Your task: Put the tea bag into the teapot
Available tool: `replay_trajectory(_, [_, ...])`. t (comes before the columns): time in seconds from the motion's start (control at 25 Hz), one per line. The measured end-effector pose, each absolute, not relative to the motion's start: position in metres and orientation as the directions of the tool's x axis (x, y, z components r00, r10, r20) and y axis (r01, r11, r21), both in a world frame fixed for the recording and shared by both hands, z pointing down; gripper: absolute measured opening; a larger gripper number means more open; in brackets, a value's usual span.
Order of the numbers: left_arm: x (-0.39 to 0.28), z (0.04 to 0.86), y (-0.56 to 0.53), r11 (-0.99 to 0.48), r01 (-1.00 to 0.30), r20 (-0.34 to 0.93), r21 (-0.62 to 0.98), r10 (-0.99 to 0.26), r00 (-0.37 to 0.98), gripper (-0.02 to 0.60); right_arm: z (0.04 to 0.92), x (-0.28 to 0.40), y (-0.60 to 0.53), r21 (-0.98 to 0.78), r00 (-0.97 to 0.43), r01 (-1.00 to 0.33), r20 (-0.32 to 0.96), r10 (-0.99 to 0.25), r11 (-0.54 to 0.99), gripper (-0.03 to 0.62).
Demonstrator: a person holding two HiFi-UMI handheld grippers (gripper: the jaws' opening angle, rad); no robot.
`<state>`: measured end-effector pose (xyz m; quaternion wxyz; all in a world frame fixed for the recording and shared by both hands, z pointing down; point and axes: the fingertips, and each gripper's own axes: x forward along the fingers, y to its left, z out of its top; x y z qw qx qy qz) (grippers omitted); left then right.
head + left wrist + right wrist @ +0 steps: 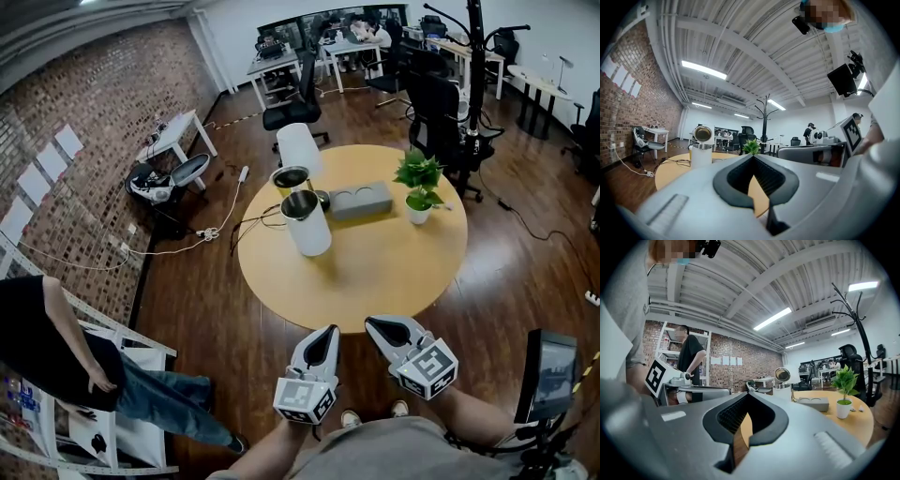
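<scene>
I hold both tools level at the near edge of the round table point(375, 277), side by side. The left gripper point(330, 330) has its jaws pressed together with nothing in them. The right gripper point(369, 322) reads the same way, its tips meeting and only tabletop showing behind them. The white teapot point(309, 234) stands upright on the far left part of the table, well apart from both tools, with its lid tipped up. A grey tray point(360, 199) sits just beside it, and a potted plant point(419, 183) stands further right. I cannot pick out the tea bag in any view; it may be too small from here.
</scene>
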<state>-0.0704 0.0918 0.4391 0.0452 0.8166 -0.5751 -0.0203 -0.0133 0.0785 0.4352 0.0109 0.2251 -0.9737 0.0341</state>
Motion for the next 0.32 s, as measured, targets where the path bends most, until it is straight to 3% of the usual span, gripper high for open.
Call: replay_trajectory(0.32, [-0.0721, 0.4380, 0.0898, -0.323, -0.942, 0.019, 0.096, -0.945, 0.326, 0.002, 0.4347, -0.0142, 0.0747, -0.064, -0.902, -0.432, 0.036, -0.431, 0.899, 0.002])
